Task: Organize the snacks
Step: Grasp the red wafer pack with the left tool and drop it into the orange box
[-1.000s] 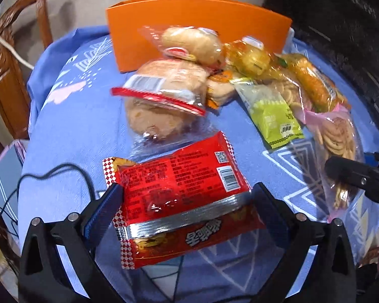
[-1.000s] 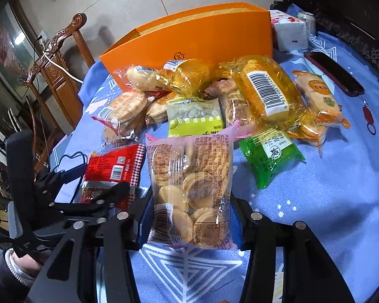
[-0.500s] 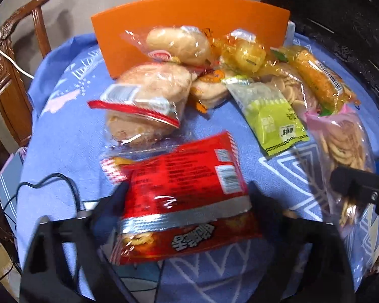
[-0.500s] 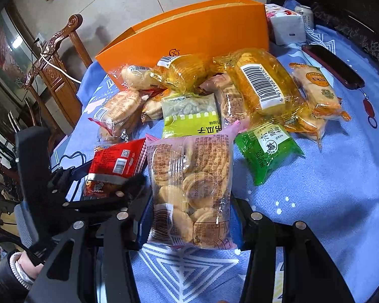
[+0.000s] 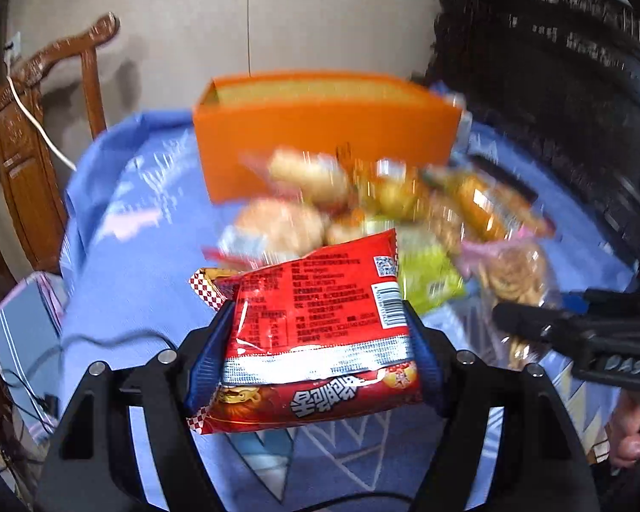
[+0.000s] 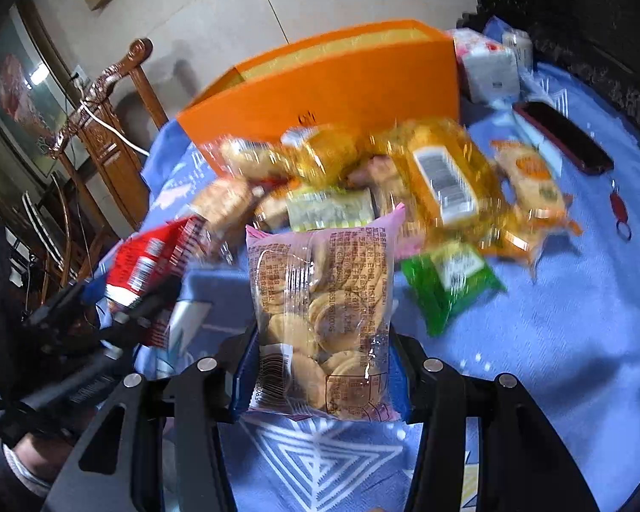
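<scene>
Both packets now off blue tablecloth (image 6: 554,341), a second ago resting on it. Left gripper (image 5: 320,341) clamped on red snack packet (image 5: 320,324); right gripper (image 6: 322,367) clamped on biscuit bag (image 6: 320,298). Open orange box (image 5: 320,128) beyond heap (likely destination). Remaining snacks (image 6: 439,170) blurred, unsorted.

We see "DAS" in pale letters on the right gripper (image 5: 593,343) body. The red snack pack (image 5: 320,333) carries a barcode, a QR code and big white Chinese characters, upside down, unreadable to us. The biscuit bag (image 6: 324,320) print stays too blurred.
</scene>
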A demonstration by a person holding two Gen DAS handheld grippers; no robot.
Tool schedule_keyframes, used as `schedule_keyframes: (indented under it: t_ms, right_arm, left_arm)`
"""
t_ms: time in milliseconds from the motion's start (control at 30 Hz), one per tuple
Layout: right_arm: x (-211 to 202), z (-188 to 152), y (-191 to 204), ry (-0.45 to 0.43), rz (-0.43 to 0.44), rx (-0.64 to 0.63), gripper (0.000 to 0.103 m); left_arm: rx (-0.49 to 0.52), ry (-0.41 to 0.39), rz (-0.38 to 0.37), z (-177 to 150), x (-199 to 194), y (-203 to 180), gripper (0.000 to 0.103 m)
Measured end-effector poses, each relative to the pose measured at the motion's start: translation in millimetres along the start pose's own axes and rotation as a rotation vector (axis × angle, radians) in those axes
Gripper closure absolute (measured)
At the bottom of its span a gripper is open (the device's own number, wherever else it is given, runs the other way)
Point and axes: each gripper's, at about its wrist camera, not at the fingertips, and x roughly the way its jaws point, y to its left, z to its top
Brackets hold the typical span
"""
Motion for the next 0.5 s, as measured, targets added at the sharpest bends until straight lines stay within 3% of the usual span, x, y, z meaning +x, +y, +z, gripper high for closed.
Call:
schedule_keyframes:
  t_ms: [233, 500]
  right_arm:
    - [-27, 52, 12, -0.128, 0.017, -0.047, 0.053]
    - [-39, 157, 23, -0.303, -0.018, -0.144, 0.053]
  left_arm:
    - [-0.033, -0.121, -0.02, 75, -29, 20, 0.031]
    - [-0.007, -0.243, -0.032, 188, -22, 30, 0.031]
